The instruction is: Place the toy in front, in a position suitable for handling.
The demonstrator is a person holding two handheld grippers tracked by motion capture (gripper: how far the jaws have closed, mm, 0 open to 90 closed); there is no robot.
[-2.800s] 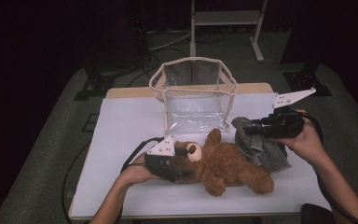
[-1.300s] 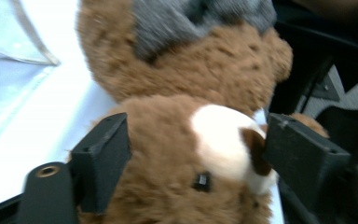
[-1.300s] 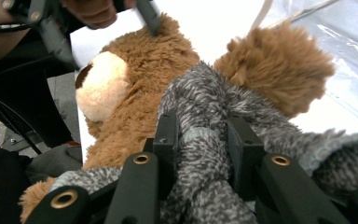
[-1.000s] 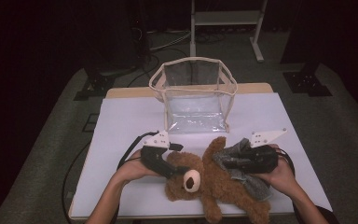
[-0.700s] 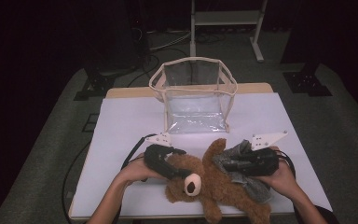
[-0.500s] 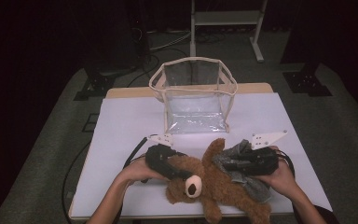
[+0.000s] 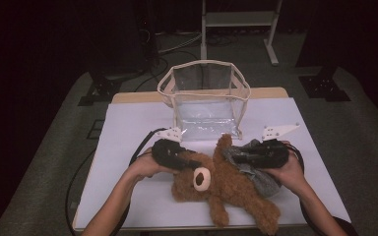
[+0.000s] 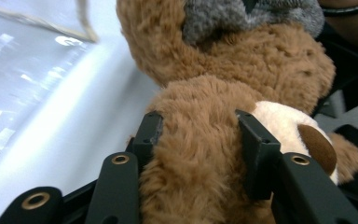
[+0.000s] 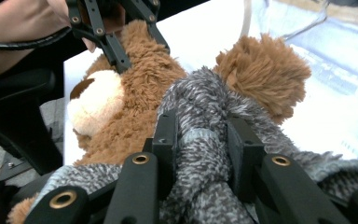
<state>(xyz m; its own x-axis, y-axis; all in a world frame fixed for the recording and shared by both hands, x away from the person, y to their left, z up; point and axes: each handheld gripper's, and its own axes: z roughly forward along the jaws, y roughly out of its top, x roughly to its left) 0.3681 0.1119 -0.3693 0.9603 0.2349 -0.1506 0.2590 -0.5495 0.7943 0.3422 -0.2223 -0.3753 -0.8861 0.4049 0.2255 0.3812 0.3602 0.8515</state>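
Clear plastic bag (image 7: 204,105) with beige trim upright at table's (image 7: 128,147) far-centre edge; metal stand (image 7: 238,22) on floor behind.

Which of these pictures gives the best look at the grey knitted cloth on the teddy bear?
The right gripper view: the grey cloth is close and sharp, bunched between that gripper's jaws against the teddy bear. The high view shows it small, partly under the right hand. The left gripper view catches a strip at its top edge.

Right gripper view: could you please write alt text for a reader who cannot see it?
The right gripper has its black fingers closed on grey knitted fabric worn by a brown teddy bear on a white table. Behind, the left gripper clamps the bear's head.
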